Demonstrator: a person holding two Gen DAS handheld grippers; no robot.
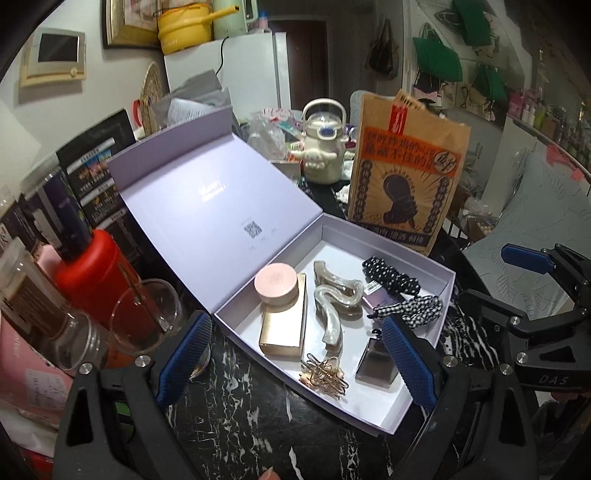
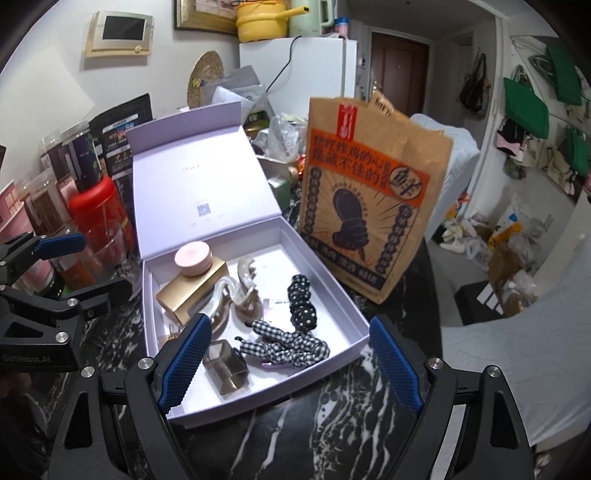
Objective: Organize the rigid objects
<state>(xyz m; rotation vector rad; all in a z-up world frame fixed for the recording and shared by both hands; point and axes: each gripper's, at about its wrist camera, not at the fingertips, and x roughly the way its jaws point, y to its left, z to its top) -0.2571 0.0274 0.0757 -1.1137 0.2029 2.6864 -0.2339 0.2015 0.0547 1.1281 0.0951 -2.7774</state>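
Left gripper (image 1: 295,354) spread wide, blue ribbed pads apart, nothing between them, hanging above the near edge of a lilac gift box (image 1: 448,282). Right gripper (image 2: 290,363) likewise spread and empty, poised over the same box's near corner. Box resting on a black marble-patterned tabletop (image 1: 251,417), hinged lid (image 1: 207,192) thrown back and propped upright behind. Inside, at the left: a gold rectangular carton (image 1: 282,328) lying flat, with a round pink jar (image 1: 276,285) sitting on its far end. Beside the carton, toward the middle: two translucent, pearly wavy hair claws (image 1: 334,295), touching each other. At the near edge: a gold wire hair clip (image 1: 325,376), just beside a smoky grey square clip (image 1: 375,360). Along the right side: a black polka-dot scrunchie (image 1: 391,278) at the far end, a black-and-white gingham scrunchie (image 1: 417,308) nearer, and a small lilac item partly hidden between them, too covered to identify. Standing just behind the box on the right: a tall brown paper bag (image 1: 406,177) printed in orange and black. Left of the box: a red canister (image 1: 94,275), an empty clear glass cup (image 1: 147,317) and several clear jars, crowded close together. Further back: a cream character-shaped kettle (image 1: 323,144) amid clutter, and a white refrigerator (image 1: 236,70) with a yellow pot (image 1: 184,26) on top.
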